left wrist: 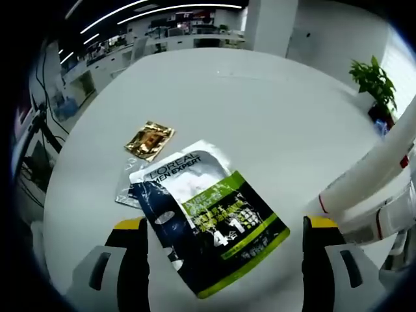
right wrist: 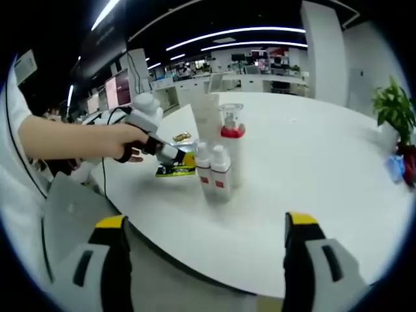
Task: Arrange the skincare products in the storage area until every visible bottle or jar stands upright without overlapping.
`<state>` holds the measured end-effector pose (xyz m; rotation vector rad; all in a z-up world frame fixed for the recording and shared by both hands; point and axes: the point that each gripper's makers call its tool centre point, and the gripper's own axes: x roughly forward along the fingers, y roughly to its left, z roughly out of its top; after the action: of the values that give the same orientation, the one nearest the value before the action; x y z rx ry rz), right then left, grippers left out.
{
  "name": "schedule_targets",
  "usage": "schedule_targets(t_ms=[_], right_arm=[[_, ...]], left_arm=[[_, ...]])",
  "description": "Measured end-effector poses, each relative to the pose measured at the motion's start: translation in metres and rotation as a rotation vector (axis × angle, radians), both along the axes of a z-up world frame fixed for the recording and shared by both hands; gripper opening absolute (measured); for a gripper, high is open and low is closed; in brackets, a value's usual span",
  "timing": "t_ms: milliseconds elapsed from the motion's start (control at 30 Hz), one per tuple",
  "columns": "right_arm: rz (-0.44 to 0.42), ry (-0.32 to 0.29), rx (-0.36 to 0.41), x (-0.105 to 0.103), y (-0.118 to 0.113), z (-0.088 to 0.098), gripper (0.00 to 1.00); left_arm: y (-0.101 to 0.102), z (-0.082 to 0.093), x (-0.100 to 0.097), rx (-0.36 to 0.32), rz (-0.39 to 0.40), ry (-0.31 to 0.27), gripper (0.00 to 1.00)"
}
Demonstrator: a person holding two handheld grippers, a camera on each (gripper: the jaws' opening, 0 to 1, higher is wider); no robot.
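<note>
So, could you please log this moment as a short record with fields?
surface: white round table
flat items: L'Oreal sachet overlapping a silver sachet; gold sachet apart
upright items: two small white bottles, tall tube, red-collared pump bottle
left tongs: open, over the L'Oreal sachet
right tongs: open, empty

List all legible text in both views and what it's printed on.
"L'OREAL MEN EXPERT": top of the large sachet, left gripper view.
"4" and "1": large white digits on that sachet's green band; the print around them is too small to read.
Gold sachet: print too blurred to read.
Silver sachet: mostly covered, nothing readable.
Bottles and tall tube on the table, right gripper view: labels too small to read.
</note>
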<state>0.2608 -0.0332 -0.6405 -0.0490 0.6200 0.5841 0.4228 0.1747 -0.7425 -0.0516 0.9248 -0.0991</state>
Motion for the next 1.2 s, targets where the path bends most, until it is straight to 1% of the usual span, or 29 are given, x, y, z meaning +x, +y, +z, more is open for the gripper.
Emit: schedule_targets(t_ms=[100,167,267,367,400,500,533,567,667,933,1000,1033,1100,1200], right_arm=[[-0.007,0.004,0.000,0.001,-0.001,-0.001,0.99],[-0.009,0.007,-0.004,0.001,-0.002,-0.002,0.99],[-0.014,0.010,-0.004,0.001,-0.002,-0.002,0.99],[-0.023,0.012,-0.001,0.002,-0.004,-0.002,0.99],[-0.026,0.014,0.000,0.002,-0.004,-0.002,0.99],[-0.029,0.016,-0.001,0.002,-0.004,-0.003,0.99],[-0.029,0.017,-0.003,0.002,-0.005,-0.003,0.99],[-0.030,0.018,-0.004,0.002,-0.004,-0.003,0.99],[-0.033,0.019,-0.003,0.002,-0.005,-0.004,0.99],[-0.036,0.022,-0.002,0.002,-0.005,-0.004,0.98],[-0.036,0.022,-0.002,0.002,-0.005,-0.004,0.98],[-0.036,0.022,-0.001,0.002,-0.005,-0.004,0.98],[-0.036,0.022,0.000,0.002,-0.005,-0.004,0.98],[-0.035,0.022,-0.002,0.002,-0.005,-0.004,0.98]], left_arm=[[0.007,-0.002,0.010,0.035,0.064,-0.002,0.97],[0.010,-0.002,0.013,0.057,0.097,-0.008,0.97],[0.014,-0.006,0.012,0.086,0.134,0.012,0.97],[0.019,-0.010,0.012,0.087,0.190,0.024,0.97],[0.021,-0.013,0.014,0.079,0.209,0.027,0.97],[0.022,-0.017,0.012,0.070,0.236,0.049,0.97],[0.025,-0.016,0.014,0.070,0.261,0.037,0.97],[0.025,-0.018,0.013,0.064,0.255,0.050,0.97],[0.024,-0.014,0.012,0.070,0.254,0.037,0.97],[0.022,-0.012,0.012,0.073,0.240,0.029,0.96],[0.020,-0.010,0.012,0.074,0.230,0.019,0.92],[0.019,-0.009,0.012,0.072,0.226,0.013,0.87],[0.019,-0.006,0.014,0.073,0.213,-0.004,0.80],[0.020,-0.006,0.013,0.073,0.212,-0.003,0.78]])
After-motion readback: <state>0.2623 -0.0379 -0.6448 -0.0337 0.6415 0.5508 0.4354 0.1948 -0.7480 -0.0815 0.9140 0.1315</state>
